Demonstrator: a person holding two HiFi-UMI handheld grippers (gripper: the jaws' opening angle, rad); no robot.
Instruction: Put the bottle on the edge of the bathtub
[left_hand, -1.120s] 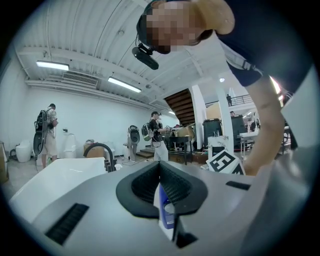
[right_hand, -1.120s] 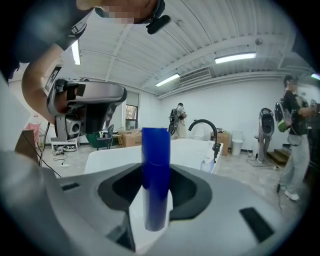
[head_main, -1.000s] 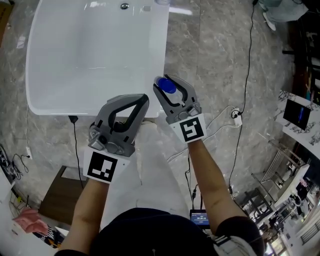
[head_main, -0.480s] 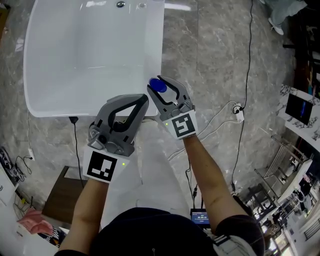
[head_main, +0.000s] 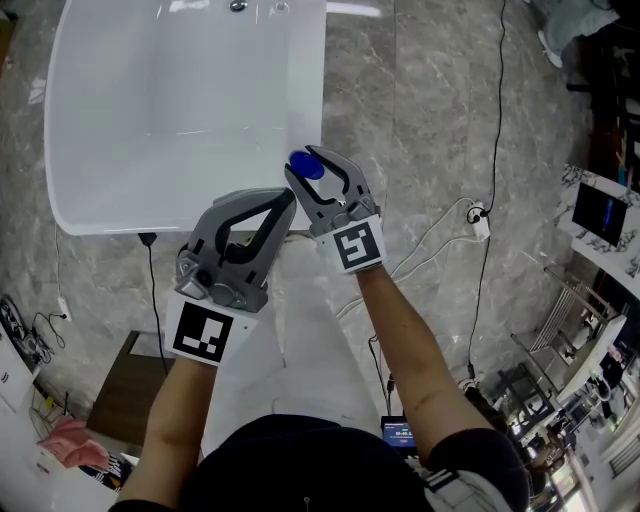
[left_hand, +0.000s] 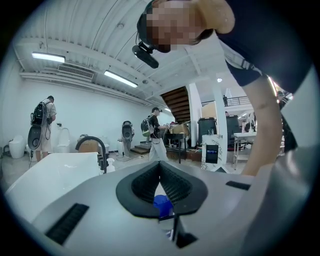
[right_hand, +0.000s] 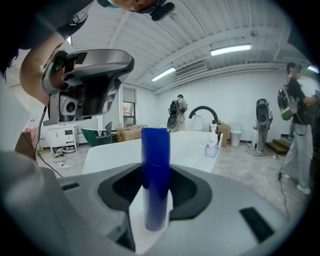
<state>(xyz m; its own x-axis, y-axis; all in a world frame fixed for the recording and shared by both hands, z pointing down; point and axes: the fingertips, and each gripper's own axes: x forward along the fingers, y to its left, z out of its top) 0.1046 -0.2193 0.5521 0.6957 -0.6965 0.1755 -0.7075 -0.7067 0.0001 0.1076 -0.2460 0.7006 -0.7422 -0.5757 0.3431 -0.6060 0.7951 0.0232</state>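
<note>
Now holding the bottle (head_main: 303, 164) upright in the right gripper (head_main: 315, 166), jaws spread fairly wide and pressed against its pale body below the tall blue cap (contents impossible to make out). Hanging over the right rim of the white bathtub (head_main: 312, 90), close to its near right corner; cannot tell whether touching the rim. Inside the tub, smooth white basin and a round metal drain fitting (head_main: 238, 6) at the far end. Visible from the right gripper view: a black curved faucet (right_hand: 204, 114) on the far rim and a small pale spray bottle (right_hand: 212, 148) standing just beside it. Left gripper (head_main: 287, 198) fully closed with nothing between its tips, held just left of the right gripper and close to the tub's near edge. Grey marbled floor (head_main: 440, 120) all round, with a black cable (head_main: 495, 130) trailing along the right.
</note>
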